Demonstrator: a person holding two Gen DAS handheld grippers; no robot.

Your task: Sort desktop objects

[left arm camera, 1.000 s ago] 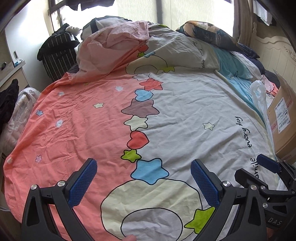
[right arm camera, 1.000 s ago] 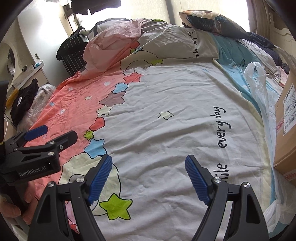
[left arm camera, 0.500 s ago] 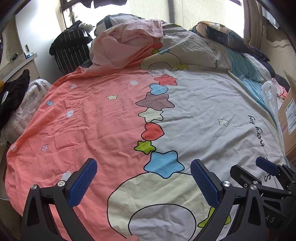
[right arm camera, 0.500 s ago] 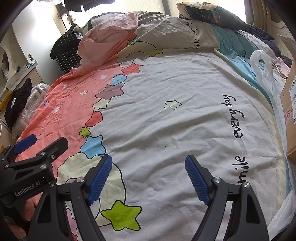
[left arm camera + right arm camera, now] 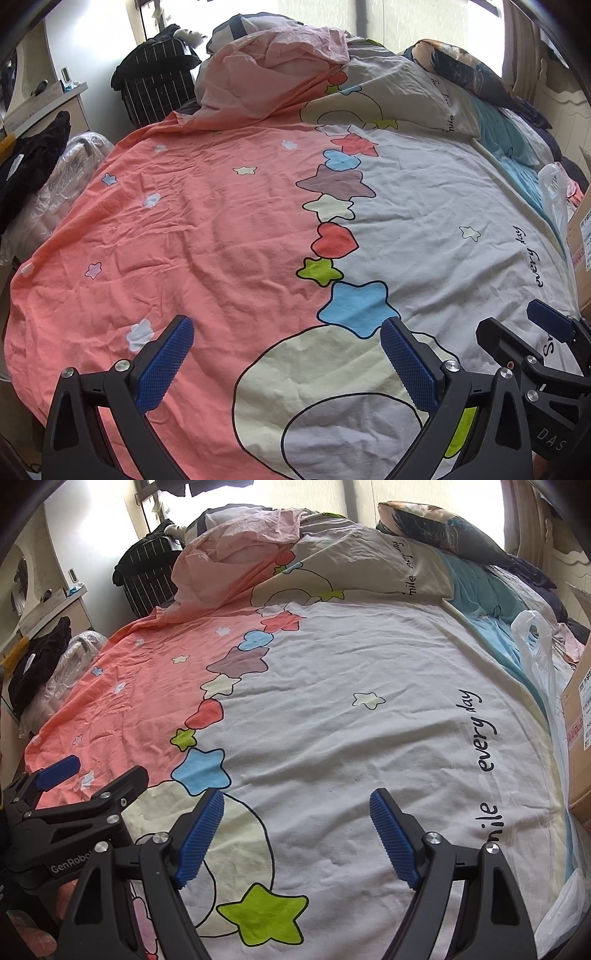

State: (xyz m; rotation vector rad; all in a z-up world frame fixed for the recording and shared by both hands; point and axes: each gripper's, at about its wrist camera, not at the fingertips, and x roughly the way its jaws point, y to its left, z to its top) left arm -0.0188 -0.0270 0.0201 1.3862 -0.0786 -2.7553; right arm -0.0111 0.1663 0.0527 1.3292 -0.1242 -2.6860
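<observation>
A pink and white duvet cover (image 5: 229, 229) printed with coloured stars lies spread over a bed and fills both views. No small desktop objects show on it. My left gripper (image 5: 286, 328) hovers open over the cover's near edge, above a cream circle print, with nothing between its blue pads. My right gripper (image 5: 297, 801) is open too, over the white half (image 5: 351, 746), and holds nothing. Each gripper appears at the edge of the other's view: the right gripper (image 5: 517, 347) at lower right, the left gripper (image 5: 99, 779) at lower left.
A cardboard box (image 5: 580, 738) and a white plastic bag (image 5: 535, 646) stand at the bed's right edge. A patterned pillow (image 5: 443, 531) and bunched pink bedding (image 5: 273, 66) lie at the far end. A black striped bag (image 5: 155, 88), dark clothes (image 5: 33, 158) and a plastic-wrapped bundle (image 5: 70, 173) sit left.
Both grippers have sunk a little toward the bed. The left wrist view has shifted leftward, so more of the pink half shows. The jaws of both stand as wide as before.
</observation>
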